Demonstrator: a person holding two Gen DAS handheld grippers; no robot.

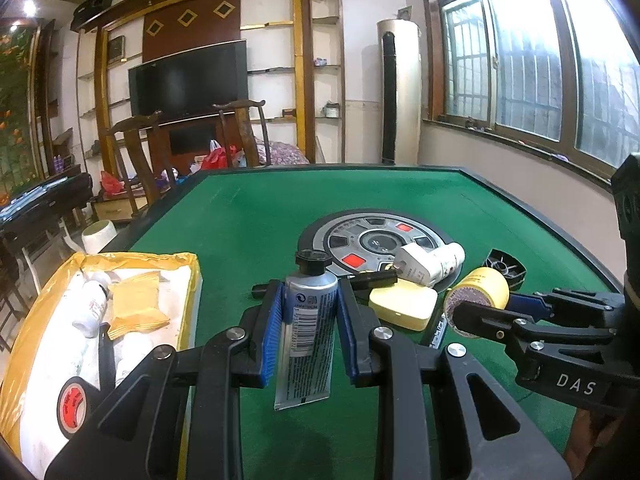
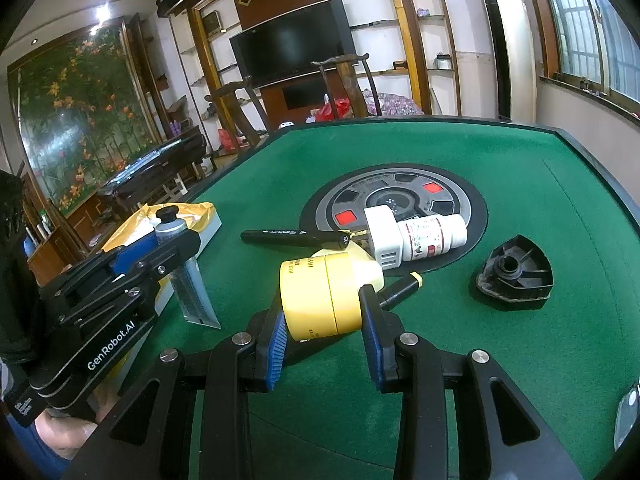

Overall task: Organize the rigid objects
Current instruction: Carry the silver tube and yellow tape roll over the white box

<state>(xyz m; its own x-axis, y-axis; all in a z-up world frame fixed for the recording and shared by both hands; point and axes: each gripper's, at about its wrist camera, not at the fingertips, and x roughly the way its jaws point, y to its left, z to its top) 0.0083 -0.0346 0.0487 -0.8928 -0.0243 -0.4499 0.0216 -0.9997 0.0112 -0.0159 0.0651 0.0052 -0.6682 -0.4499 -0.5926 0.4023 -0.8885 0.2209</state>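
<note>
Sorting of rigid items, partly done: two pieces in hand, several loose on the green felt bench (image 1: 248, 216).

Left hand-held gripper (image 1: 308, 320), centre of its frame, clamps a silver squeeze tube with black cap (image 1: 310, 320); right hand-held gripper (image 2: 324, 328) grips a yellow cylindrical tape roll (image 2: 320, 300). Yellow-lined white box (image 1: 188, 300), lower left, already holds a white bottle (image 1: 92, 304), black-and-red tape roll (image 1: 74, 404) and yellow pad. Left out, by my reading: black pen (image 2: 294, 238), white adapter (image 2: 384, 236), white pill bottle (image 2: 434, 236), black plastic knob (image 2: 516, 272).
</note>
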